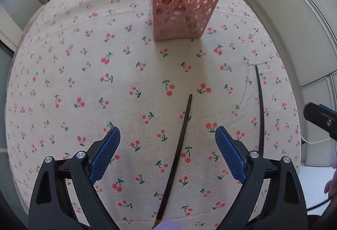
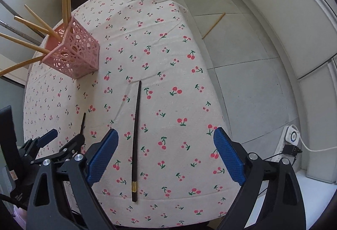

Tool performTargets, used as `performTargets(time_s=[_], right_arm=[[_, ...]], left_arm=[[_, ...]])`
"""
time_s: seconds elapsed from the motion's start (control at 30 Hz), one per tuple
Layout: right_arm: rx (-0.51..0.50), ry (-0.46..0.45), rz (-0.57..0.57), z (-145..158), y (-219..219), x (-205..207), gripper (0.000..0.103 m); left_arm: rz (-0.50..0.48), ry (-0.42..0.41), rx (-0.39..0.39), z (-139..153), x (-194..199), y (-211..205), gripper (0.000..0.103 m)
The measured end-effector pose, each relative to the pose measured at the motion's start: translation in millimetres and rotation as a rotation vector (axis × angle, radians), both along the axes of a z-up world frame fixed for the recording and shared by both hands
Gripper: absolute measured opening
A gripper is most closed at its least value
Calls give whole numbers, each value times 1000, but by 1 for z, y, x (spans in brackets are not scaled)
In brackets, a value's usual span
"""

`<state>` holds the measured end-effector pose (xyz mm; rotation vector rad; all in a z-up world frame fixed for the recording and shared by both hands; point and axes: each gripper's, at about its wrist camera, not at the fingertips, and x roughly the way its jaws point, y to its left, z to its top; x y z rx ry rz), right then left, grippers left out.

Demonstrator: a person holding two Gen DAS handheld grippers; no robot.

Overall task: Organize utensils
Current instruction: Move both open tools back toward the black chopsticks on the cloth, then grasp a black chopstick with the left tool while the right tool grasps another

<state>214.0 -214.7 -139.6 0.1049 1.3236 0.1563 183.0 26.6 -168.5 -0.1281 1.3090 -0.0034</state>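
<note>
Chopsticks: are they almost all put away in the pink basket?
Partly. Several tan chopsticks already stand in the pink basket. Nothing is in hand: the left tool and right tool are both open and empty. Two black chopsticks remain on the cherry tablecloth, one under the left tool, one near the right. A tan stick lies on the floor.

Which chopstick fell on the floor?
The light wooden chopstick lying on the grey floor beyond the table. The two black chopsticks lie on the tablecloth, and the other wooden ones stand in the pink basket.
</note>
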Motion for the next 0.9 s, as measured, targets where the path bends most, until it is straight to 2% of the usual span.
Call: performTargets(time_s=[0.1, 0.2, 0.33, 0.47, 0.53, 0.6, 0.77, 0.9], right_arm=[[8, 1, -5, 0, 0, -7, 89], [21, 5, -10, -1, -1, -11, 89], [22, 11, -15, -4, -1, -12, 89], [24, 19, -23, -7, -1, -11, 89], [29, 23, -27, -8, -1, -10, 89], [34, 28, -33, -10, -1, -8, 89], [79, 64, -53, -22, 3, -2, 89], [97, 72, -60, -27, 11, 3, 89]], left_arm=[[-15, -14, 44, -6, 0, -3, 84], [-61, -33, 80, -11, -1, -12, 72], [-92, -51, 69, -9, -2, -17, 52], [-118, -60, 47, -8, -2, -20, 39], [-118, -59, 18, -7, -1, -17, 18], [-106, -62, 2, -6, 2, -17, 4], [-72, -76, -37, 1, -1, -3, 3], [-77, -163, -49, 36, -15, 3, 3]])
